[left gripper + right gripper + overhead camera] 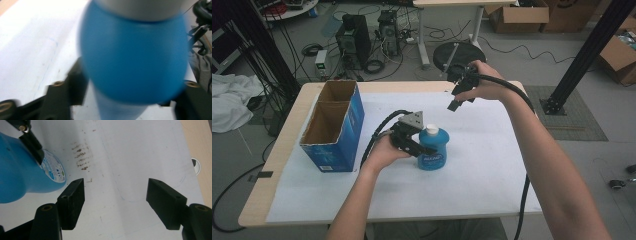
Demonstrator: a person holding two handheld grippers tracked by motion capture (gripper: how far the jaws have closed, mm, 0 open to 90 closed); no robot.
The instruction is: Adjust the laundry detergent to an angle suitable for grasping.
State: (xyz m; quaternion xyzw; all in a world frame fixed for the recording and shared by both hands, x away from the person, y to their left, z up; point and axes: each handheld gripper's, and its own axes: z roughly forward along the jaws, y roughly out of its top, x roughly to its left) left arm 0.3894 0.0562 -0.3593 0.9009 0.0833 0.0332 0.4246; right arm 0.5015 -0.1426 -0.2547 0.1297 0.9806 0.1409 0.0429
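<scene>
1. We see a squat blue plastic bottle with a white cap standing upright on the white sheet that covers the pale wooden table, near the middle of it.
2. The left gripper sits at the bottle's left side, one black jaw running across its front. In the left gripper view the blue body bulges between the two jaws, blurred and very close; the jaws flank it on either side, but we cannot tell whether the pads press on it.
3. The right gripper hangs in the air over the far part of the table, well apart from the bottle. Its jaws stand open with only the white sheet between them, as the right gripper view shows.
4. A tall blue cardboard box, open at the top with two compartments, stands at the left of the table, near the bottle but not touching it.
</scene>
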